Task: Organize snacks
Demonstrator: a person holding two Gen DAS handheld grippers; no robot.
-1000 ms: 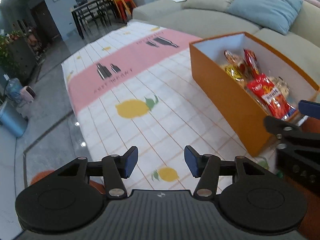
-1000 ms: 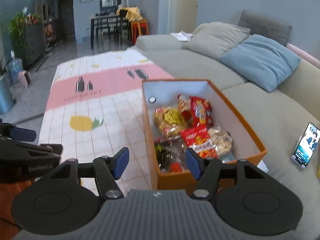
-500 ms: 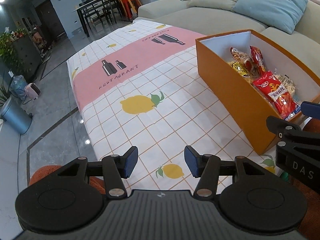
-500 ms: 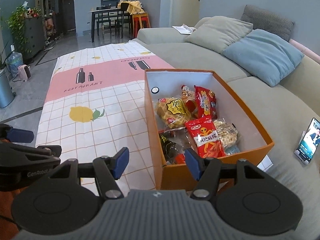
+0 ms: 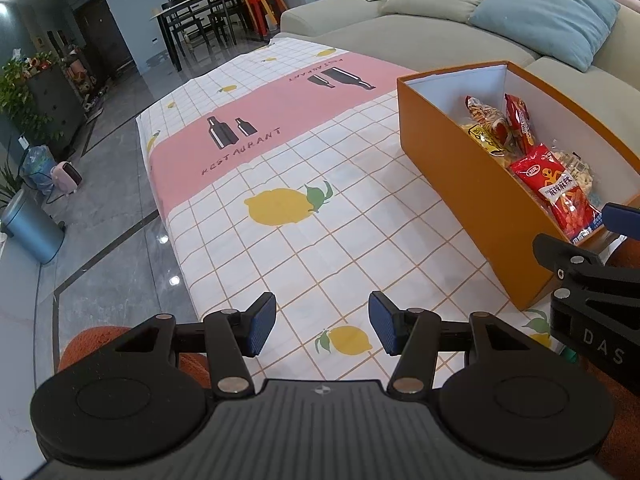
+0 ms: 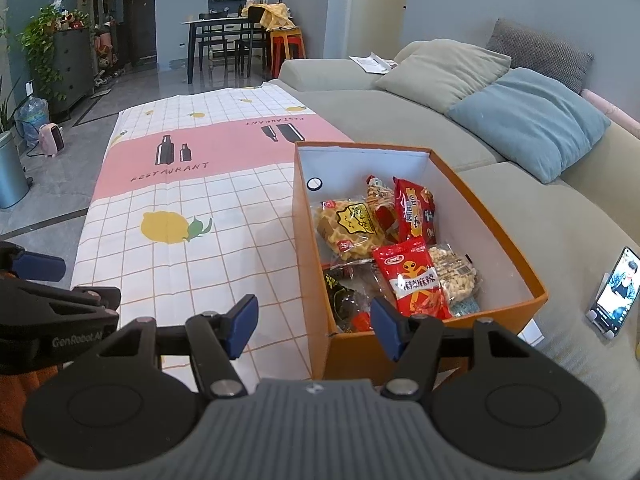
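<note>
left claw [image 5: 322, 329]: wide open, empty | right claw [image 6: 312, 327]: wide open, empty | box [image 6: 400, 342]: snacks [image 6: 416, 278] all inside, just ahead of right claw | change: none, both steady; task looks finished

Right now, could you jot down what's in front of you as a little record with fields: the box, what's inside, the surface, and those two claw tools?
container: orange box, lid off, white inside
contents: snack packets, among them a red spicy-strip packet, a waffle packet, a peanut packet
surface: lemon-print tablecloth, no snacks on it
left gripper: open, empty, over the cloth
right gripper: open, empty, at the box's near end
beside box: phone on the sofa
</note>
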